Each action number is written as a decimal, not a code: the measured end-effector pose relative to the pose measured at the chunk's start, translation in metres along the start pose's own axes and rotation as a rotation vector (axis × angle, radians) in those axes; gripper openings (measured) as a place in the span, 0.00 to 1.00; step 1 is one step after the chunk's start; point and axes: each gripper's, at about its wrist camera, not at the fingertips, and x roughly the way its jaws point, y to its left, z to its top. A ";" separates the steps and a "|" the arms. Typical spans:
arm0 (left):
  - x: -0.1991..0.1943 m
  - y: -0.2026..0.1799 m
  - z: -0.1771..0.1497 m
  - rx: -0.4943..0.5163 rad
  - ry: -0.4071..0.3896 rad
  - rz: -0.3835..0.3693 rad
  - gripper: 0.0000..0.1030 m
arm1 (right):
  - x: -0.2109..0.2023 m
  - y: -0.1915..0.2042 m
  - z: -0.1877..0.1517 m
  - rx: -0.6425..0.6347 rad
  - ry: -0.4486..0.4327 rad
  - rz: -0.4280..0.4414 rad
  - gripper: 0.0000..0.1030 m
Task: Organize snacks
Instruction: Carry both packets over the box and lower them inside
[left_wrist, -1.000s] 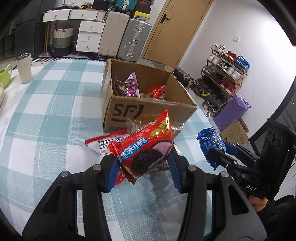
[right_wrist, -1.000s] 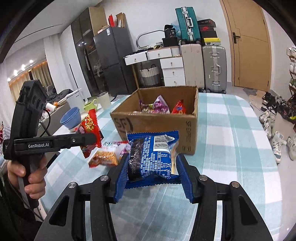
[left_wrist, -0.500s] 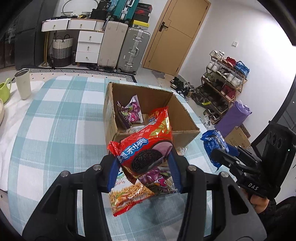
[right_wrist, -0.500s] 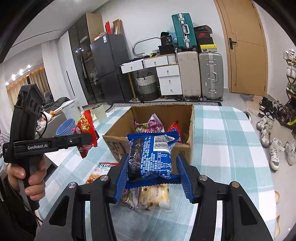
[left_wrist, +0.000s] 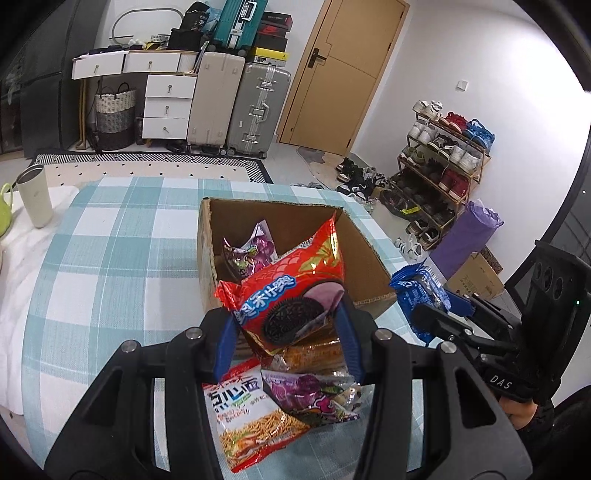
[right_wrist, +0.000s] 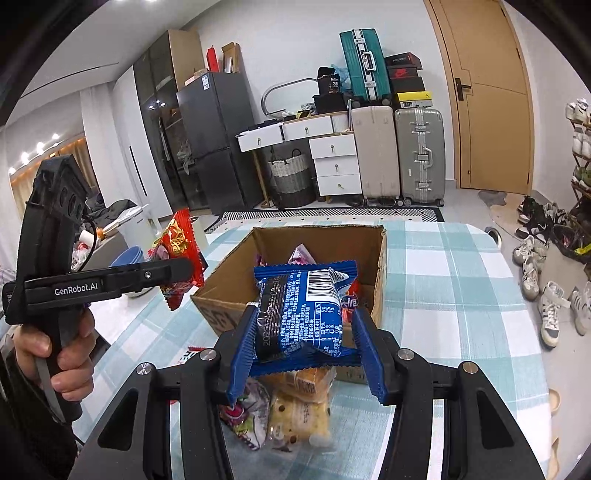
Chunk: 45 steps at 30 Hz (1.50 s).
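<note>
Left gripper (left_wrist: 286, 338): blue pads closed on the lower part of a red crinkly foil cookie pack w/ a dark sandwich biscuit printed on it (left_wrist: 284, 291), pack standing up out of the jaws, top corner free. Right gripper (right_wrist: 304, 352): closed across a blue foil snack pack w/ white barcode panel (right_wrist: 301, 310), bottom seam pinched flat between the pads. Both packs are in the air just short of the near wall of the open brown cardboard box (left_wrist: 364, 254), which sits on the teal-and-white checked tablecloth (left_wrist: 110, 258) and already has a purple wrapper (left_wrist: 253, 251) + a red one inside.

Step in hand, as I read it: drop both packs in the box. To do it well:
- carry each pack fwd past the near rim before opening; releasing here would likely land them on the loose pile below: noodle-snack bag (left_wrist: 247, 417), purple bag, yellow bun pack (right_wrist: 301, 413)
- keep the packs' lower edges above the cardboard lip, foil will snag or fold
- release one hand at a time, grippers are close beside each other
- open wide; light foil tends to cling to ribbed pads

Loose pile on the cloth remains to be boxed after
</note>
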 end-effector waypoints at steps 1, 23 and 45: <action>0.004 0.000 0.002 0.001 0.001 -0.001 0.43 | 0.002 0.000 0.001 -0.001 0.000 -0.001 0.50; 0.068 0.008 0.036 0.034 0.037 0.039 0.43 | 0.048 -0.012 0.022 0.002 0.008 0.008 0.50; 0.114 0.022 0.034 0.047 0.099 0.094 0.43 | 0.085 -0.016 0.026 -0.017 0.053 0.028 0.50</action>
